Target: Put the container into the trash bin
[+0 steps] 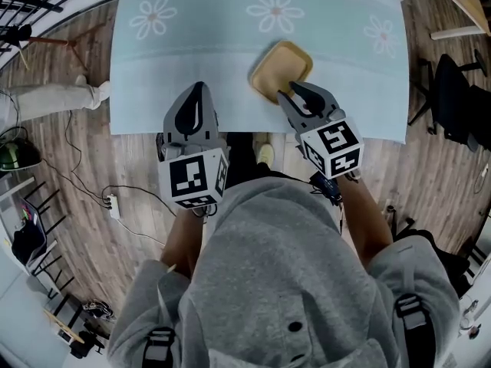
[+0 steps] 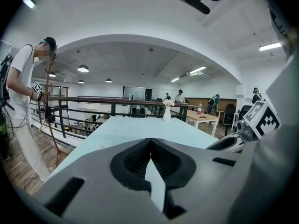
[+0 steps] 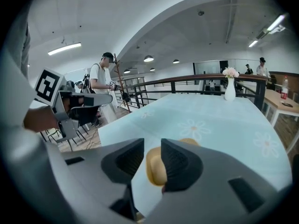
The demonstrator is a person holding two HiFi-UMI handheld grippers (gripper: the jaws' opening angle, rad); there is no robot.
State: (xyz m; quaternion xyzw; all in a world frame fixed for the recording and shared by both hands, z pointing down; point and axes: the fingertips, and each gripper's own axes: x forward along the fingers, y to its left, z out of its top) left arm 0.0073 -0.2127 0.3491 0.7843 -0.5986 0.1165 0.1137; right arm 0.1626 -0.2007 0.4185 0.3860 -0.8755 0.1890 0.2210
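Shallow tan container point(image 1: 281, 69) lying close to the near edge of daisy-print counter point(image 1: 192, 60). Probably light and thin-walled, best pinched at the near rim. Right gripper point(image 1: 290, 90) fingers slightly spread astride that rim; left gripper point(image 1: 197, 90) fingers pressed together, empty. Open wooden floor point(image 1: 130, 159) beyond the edge, no bin in sight.

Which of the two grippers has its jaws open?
The right gripper: its jaws stand apart at the tan container's rim. The left gripper's jaws are together, empty.
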